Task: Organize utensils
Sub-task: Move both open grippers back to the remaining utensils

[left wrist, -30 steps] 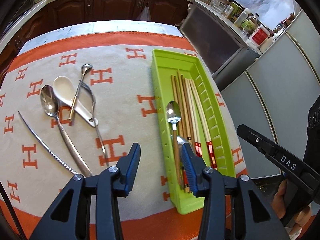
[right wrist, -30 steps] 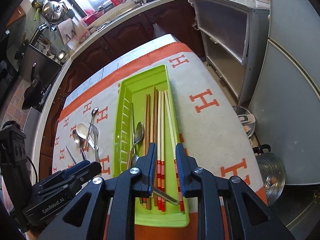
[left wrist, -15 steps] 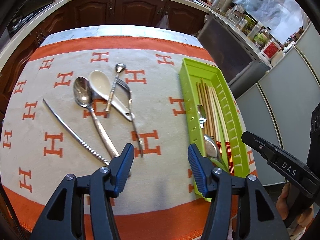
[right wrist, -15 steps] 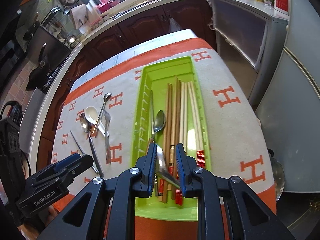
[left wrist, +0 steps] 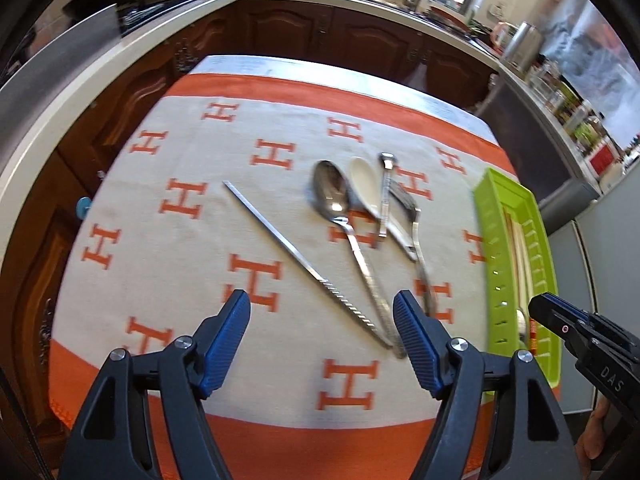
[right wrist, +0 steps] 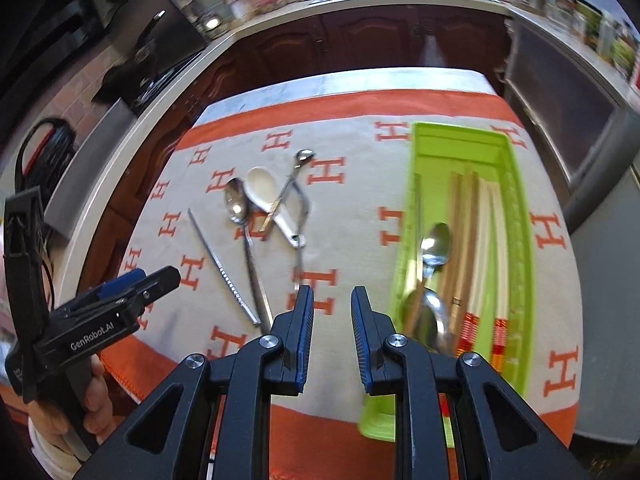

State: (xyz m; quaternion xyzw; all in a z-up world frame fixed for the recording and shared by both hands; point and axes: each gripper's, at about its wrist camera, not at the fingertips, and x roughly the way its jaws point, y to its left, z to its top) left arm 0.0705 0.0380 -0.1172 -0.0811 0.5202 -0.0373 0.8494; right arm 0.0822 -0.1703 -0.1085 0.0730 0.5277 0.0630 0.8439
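Hovering both claws empty: your left gripper (left wrist: 322,312) is gaping wide, your right gripper (right wrist: 332,312) is sitting part open. The green tray (right wrist: 524,240) on the right is holding chopsticks (right wrist: 476,240) plus two spoons (right wrist: 436,244); five loose utensils (left wrist: 348,216) are waiting left.

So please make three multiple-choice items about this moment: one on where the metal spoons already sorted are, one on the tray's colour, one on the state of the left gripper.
1. Where do the two sorted metal spoons lie?
A. On the cloth
B. In the tray
C. In the right gripper

2. What colour is the tray?
A. Blue
B. White
C. Lime green

3. How is the left gripper?
A. Open and empty
B. Shut on a spoon
C. Shut on chopsticks

Key: 1 B, both lie beside the chopsticks inside it; 2 C, its walls are bright green; 3 A, its fingers stand wide apart above the cloth.
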